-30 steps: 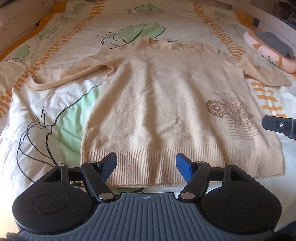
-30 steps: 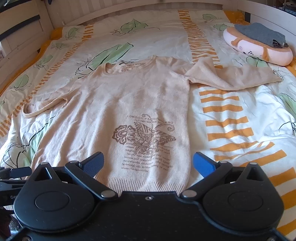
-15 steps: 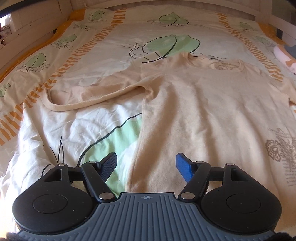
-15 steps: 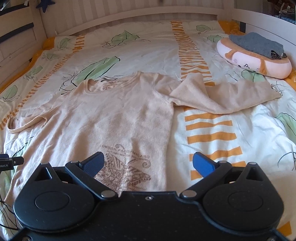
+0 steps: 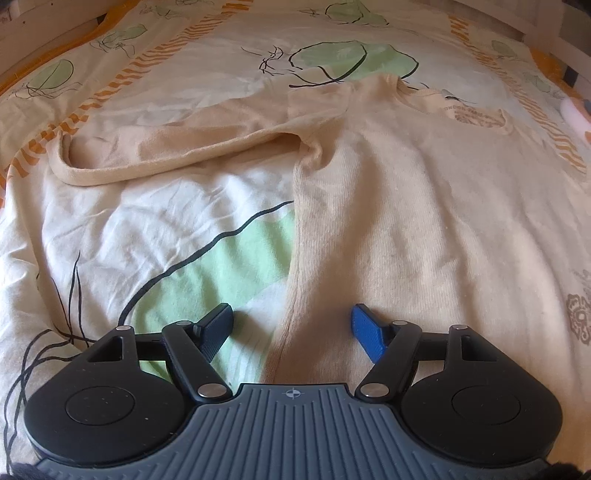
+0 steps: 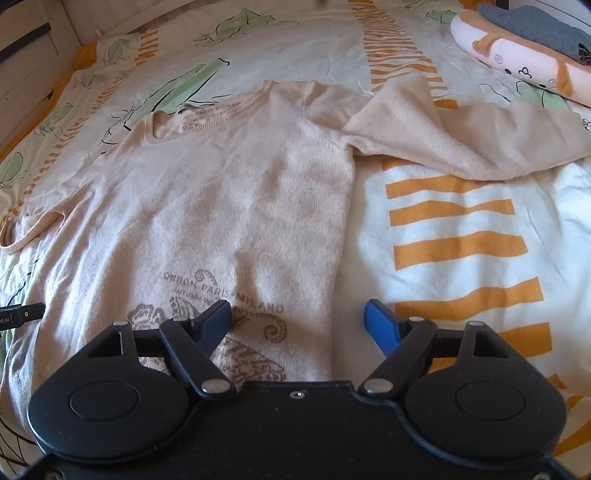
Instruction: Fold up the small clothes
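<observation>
A cream knitted sweater [image 5: 424, 206] lies flat and face up on the bed, with a brown print on its front [image 6: 221, 295]. Its left sleeve [image 5: 166, 147] stretches out to the left. Its right sleeve [image 6: 461, 136] lies spread to the right. My left gripper [image 5: 291, 321] is open and empty, hovering over the sweater's left side seam. My right gripper [image 6: 297, 317] is open and empty, over the sweater's right side edge by the print. The left gripper's tip also shows at the left edge of the right wrist view [image 6: 20, 314].
The bed has a white cover [image 5: 147, 229] with green leaves and orange stripes [image 6: 458, 251]. A plush pillow [image 6: 517, 62] with a grey cloth [image 6: 535, 26] on it lies at the far right. A wooden bed frame [image 6: 29, 55] runs along the left.
Both grippers have moved forward up the sweater, from its hem toward the sleeves. The left one shifted to the left side seam, the right one to the right edge. Both stayed open.
</observation>
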Motion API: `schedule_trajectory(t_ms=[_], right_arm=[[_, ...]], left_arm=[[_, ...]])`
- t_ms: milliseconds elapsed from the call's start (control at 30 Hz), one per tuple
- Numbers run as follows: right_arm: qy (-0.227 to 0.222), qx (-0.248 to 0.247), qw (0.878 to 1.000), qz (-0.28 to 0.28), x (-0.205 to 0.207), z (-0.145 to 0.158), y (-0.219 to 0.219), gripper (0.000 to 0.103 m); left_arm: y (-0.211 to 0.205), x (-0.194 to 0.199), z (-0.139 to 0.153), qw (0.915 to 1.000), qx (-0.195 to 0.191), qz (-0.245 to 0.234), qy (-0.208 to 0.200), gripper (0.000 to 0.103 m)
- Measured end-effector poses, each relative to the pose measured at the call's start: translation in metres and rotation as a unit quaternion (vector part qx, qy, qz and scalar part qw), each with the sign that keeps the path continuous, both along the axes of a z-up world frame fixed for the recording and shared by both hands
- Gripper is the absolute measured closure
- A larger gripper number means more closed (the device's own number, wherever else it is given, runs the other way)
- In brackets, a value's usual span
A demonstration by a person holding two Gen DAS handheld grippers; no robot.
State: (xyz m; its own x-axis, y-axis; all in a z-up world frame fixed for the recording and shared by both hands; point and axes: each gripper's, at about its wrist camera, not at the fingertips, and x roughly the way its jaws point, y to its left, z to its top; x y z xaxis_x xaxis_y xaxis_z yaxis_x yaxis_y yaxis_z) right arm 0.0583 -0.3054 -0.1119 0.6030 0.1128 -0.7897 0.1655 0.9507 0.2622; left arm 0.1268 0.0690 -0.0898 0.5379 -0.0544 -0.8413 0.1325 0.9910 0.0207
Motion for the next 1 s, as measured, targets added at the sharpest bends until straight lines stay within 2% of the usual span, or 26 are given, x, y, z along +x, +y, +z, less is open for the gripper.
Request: schedule_trajectory(t_ms=[100,133,167,200,233,267,300,333,400,467,533,600,633,700,733,767,833,867,900,967,1000], right_arm=[[-0.003,0.006,1.0,0.001,0.002,0.0,-0.002,0.037],[-0.005,0.008,1.0,0.001,0.002,0.0,-0.003,0.047],[-0.008,0.011,1.0,0.003,0.003,0.002,-0.003,0.062],[-0.009,0.016,1.0,0.005,0.003,0.002,-0.003,0.069],[-0.008,0.02,1.0,0.008,0.005,0.002,-0.004,0.078],[-0.006,0.017,1.0,0.009,0.006,0.004,-0.004,0.085],[-0.004,0.008,1.0,0.011,0.005,0.005,-0.003,0.088],[-0.003,-0.007,1.0,0.014,0.004,0.007,-0.003,0.093],[0.01,-0.051,0.999,0.002,0.002,0.009,-0.007,0.093],[0.019,-0.059,0.998,-0.016,-0.002,0.007,-0.017,0.097],[0.024,-0.037,0.998,-0.033,-0.005,0.003,-0.029,0.097],[0.01,-0.014,0.999,-0.039,-0.009,0.006,-0.034,0.086],[-0.002,-0.005,0.999,-0.039,-0.011,0.009,-0.035,0.083],[-0.007,0.025,0.999,-0.027,-0.011,0.011,-0.036,0.057],[-0.003,0.042,0.999,-0.027,-0.01,0.011,-0.036,0.033],[-0.001,0.056,0.998,-0.024,-0.009,0.009,-0.036,0.026],[0.013,0.063,0.998,-0.01,-0.007,0.005,-0.032,0.029],[0.02,0.058,0.998,-0.001,-0.006,0.003,-0.027,0.031],[0.024,0.049,0.998,0.009,-0.006,0.002,-0.022,0.036],[0.026,0.038,0.999,0.025,-0.005,0.001,-0.014,0.058],[0.025,0.04,0.999,0.028,-0.005,0.001,-0.011,0.092]], left_arm=[[0.001,0.002,-0.001,1.0,-0.007,0.001,0.001,0.033],[0.001,0.002,-0.001,1.0,-0.009,0.001,0.001,0.034],[0.001,0.003,0.0,0.9999,-0.011,0.001,-0.001,0.04],[0.001,0.003,0.002,0.9999,-0.012,0.003,-0.006,0.058],[0.001,0.002,0.005,0.9999,-0.008,0.002,-0.013,0.066],[0.001,0.003,0.007,0.9998,-0.002,-0.002,-0.017,0.081],[0.002,0.004,0.008,0.9998,0.0,-0.005,-0.019,0.087],[0.005,0.005,0.009,0.9998,-0.001,-0.002,-0.018,0.088],[0.011,0.007,0.008,0.9999,0.001,0.006,-0.01,0.088],[0.016,0.007,0.005,0.9999,0.0,0.009,-0.01,0.088],[0.015,0.006,0.005,0.9999,0.006,0.004,-0.013,0.087],[0.012,0.006,0.007,0.9998,0.014,0.0,-0.015,0.088],[0.012,0.006,0.007,0.9998,0.013,0.001,-0.016,0.088],[0.016,0.005,0.007,0.9998,0.008,0.005,-0.016,0.089],[0.018,0.006,0.007,0.9999,0.004,0.005,-0.015,0.089],[0.02,0.006,0.007,0.9999,-0.001,0.007,-0.014,0.089],[0.023,0.005,0.009,0.9997,-0.009,0.013,-0.016,0.092],[0.024,0.005,0.01,0.9996,-0.007,0.017,-0.019,0.097],[0.026,0.005,0.011,0.9995,0.004,0.025,-0.021,0.103],[0.035,0.008,0.009,0.9992,-0.001,0.037,-0.016,0.103],[0.041,0.01,0.007,0.9987,-0.018,0.047,-0.003,0.103]])
